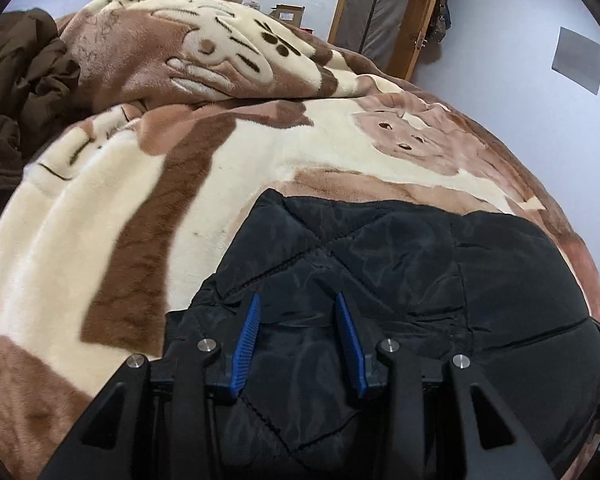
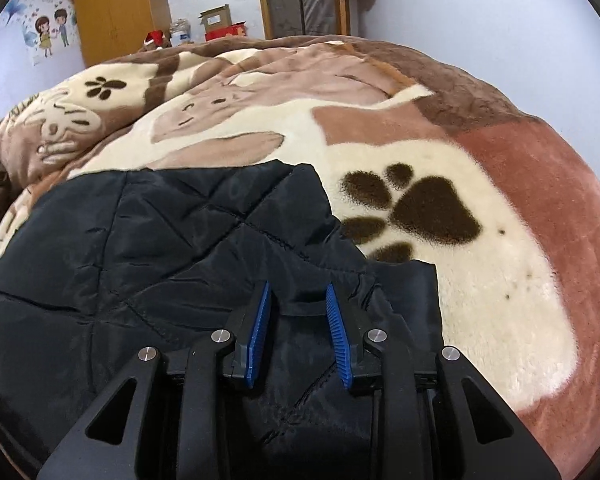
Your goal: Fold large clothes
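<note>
Plush brown-and-cream blanket (image 2: 480, 280) covers the bed – soft, wide base for folding. On it, near edge, lies the black quilted jacket (image 1: 440, 264), folded compact. I've got both grippers angled down over it: left gripper (image 1: 298, 312) at its left side, right gripper (image 2: 298, 300) at the right corner, prob. to square the bundle – fingers apart, nothing clamped.

A: What lies under the right gripper (image 2: 298, 300)?
B: A black quilted jacket (image 2: 148, 248), spread on a paw-print blanket (image 2: 480, 280).
A: The jaws?
B: Parted, jacket fabric between the blue pads (image 2: 260, 336); grip unclear.
</note>
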Demonstrator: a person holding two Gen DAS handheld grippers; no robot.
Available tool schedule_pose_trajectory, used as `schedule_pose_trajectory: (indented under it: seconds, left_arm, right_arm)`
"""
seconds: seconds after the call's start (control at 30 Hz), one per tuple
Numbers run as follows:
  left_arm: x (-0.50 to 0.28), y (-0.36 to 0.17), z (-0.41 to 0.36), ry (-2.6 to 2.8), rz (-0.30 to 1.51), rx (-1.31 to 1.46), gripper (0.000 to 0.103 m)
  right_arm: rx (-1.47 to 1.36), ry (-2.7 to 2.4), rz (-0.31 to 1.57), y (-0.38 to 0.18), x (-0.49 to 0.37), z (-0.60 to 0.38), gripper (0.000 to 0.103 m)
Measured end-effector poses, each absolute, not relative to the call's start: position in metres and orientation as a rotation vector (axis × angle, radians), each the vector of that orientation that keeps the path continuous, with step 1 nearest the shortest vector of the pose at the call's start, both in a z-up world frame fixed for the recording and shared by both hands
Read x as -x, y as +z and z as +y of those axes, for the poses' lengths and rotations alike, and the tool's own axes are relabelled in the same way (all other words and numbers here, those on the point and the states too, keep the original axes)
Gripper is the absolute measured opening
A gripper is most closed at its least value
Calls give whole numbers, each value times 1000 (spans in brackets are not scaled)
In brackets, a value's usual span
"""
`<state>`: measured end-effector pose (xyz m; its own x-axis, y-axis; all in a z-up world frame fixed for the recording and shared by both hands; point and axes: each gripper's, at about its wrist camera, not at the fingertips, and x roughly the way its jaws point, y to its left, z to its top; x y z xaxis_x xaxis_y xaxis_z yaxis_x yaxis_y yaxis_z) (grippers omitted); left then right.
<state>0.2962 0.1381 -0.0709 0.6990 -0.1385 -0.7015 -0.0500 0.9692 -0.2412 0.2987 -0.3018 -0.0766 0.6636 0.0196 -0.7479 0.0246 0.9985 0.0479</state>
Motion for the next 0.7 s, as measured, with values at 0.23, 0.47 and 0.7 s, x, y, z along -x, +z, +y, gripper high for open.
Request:
schedule_pose_trajectory:
  seconds: [0.23, 0.47, 0.7]
  left_arm:
    - [-303, -79, 132, -39, 806, 223, 41]
    - [-287, -39, 145, -47, 800, 258, 41]
    - [-248, -25, 173, -27, 752, 305, 40]
  right_arm:
    - [-35, -15, 852, -84, -300, -299, 28]
    - [-62, -9, 836, -31, -280, -303, 29]
    - [-74, 123, 758, 4, -239, -274, 29]
